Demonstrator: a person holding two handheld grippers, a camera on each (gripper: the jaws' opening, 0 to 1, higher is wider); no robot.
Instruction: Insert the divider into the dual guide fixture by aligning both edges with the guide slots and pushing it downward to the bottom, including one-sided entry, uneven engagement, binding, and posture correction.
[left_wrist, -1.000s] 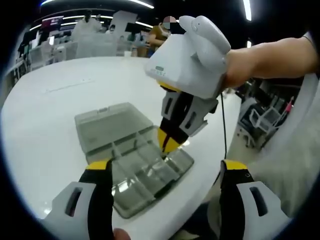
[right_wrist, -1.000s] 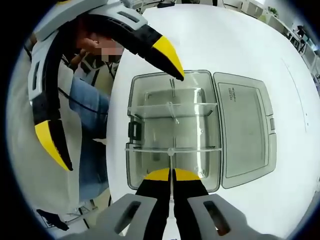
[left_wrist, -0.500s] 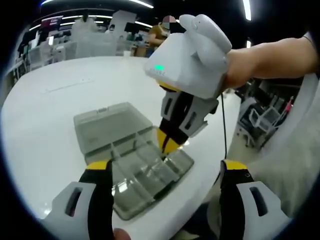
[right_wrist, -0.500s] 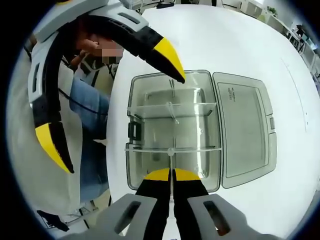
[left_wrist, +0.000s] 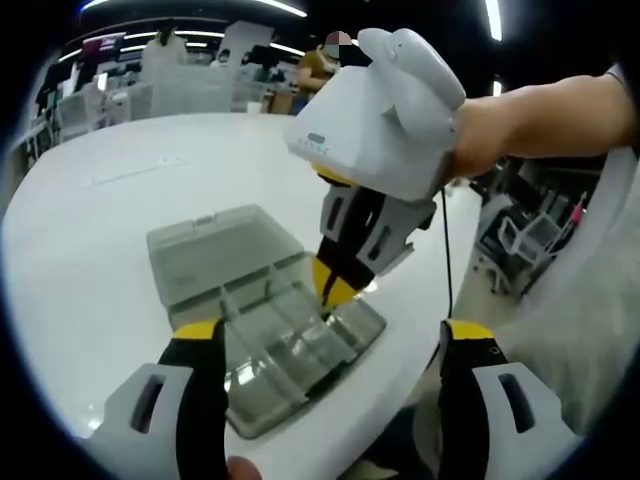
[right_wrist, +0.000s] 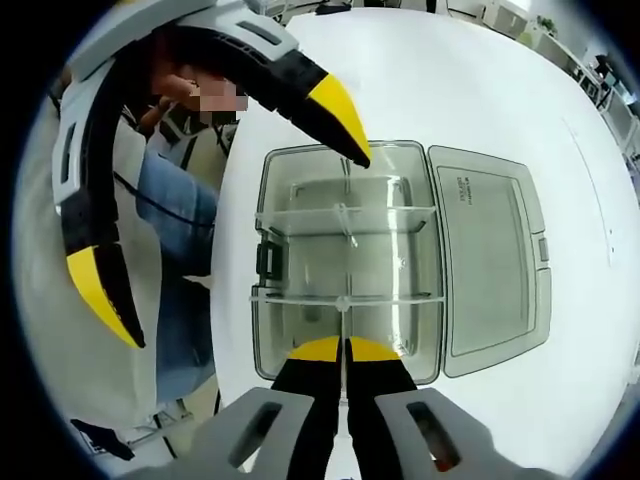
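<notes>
A clear plastic compartment box (right_wrist: 390, 255) lies on the white table (right_wrist: 450, 80) with its lid (right_wrist: 490, 260) folded open flat beside it. My right gripper (right_wrist: 345, 348) is shut on a thin clear divider (right_wrist: 343, 318), which stands on edge in the near compartment and runs up to a cross wall. In the left gripper view the right gripper (left_wrist: 335, 285) comes down from the upper right, its yellow tips together over the box (left_wrist: 290, 350). My left gripper (left_wrist: 332, 330) is wide open in front of the box and touches nothing. In the right gripper view the left gripper (right_wrist: 220, 205) spreads open beside the box's latch side.
The box sits near the table's edge (left_wrist: 400, 340), and a person's legs in jeans (right_wrist: 180, 230) are just past it. The lid (left_wrist: 215, 245) lies on the far side. More tables and shelving (left_wrist: 120, 90) stand in the background.
Almost nothing differs: both grippers hold their places and the divider stays at the same height in the box.
</notes>
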